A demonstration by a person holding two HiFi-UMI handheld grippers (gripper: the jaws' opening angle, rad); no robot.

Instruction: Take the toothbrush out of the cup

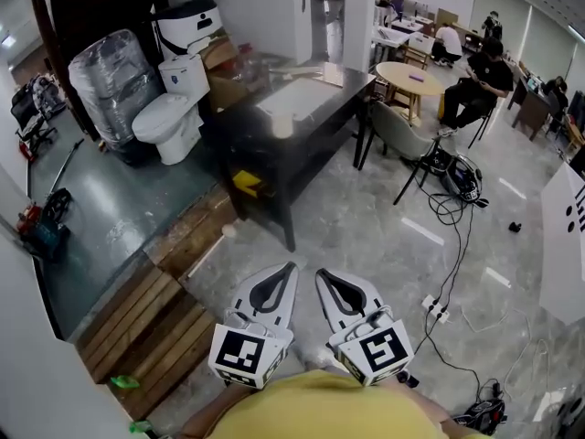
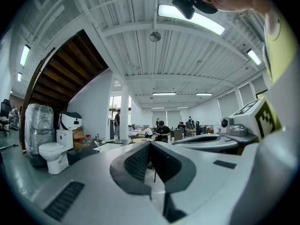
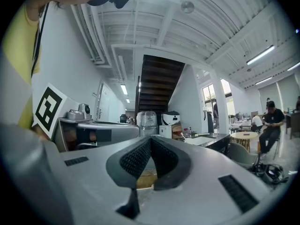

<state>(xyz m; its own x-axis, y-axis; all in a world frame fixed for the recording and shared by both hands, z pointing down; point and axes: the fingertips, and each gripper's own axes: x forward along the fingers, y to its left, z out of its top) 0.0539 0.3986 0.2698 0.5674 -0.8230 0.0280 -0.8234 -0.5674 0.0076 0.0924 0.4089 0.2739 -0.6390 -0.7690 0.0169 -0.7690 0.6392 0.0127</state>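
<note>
Both grippers are held low, close to my body, over the grey tiled floor, well short of the black table [image 1: 315, 108]. My left gripper [image 1: 290, 268] and my right gripper [image 1: 321, 274] point side by side toward that table. In the left gripper view the left gripper [image 2: 150, 143] has its ribbed pads meeting at the tip with nothing between them. The right gripper [image 3: 150, 138] looks the same in its own view. A small pale cup [image 1: 282, 124] stands near the table's front edge beside a white tray [image 1: 294, 94]. It is too small to make out a toothbrush.
White toilets [image 1: 169, 117] and a plastic-wrapped bundle [image 1: 105, 80] stand left of the table. Wooden planks [image 1: 155, 323] lie at my left. A grey chair [image 1: 402, 140], floor cables [image 1: 457, 218], a power strip [image 1: 434, 311] and a seated person [image 1: 480, 80] are to the right.
</note>
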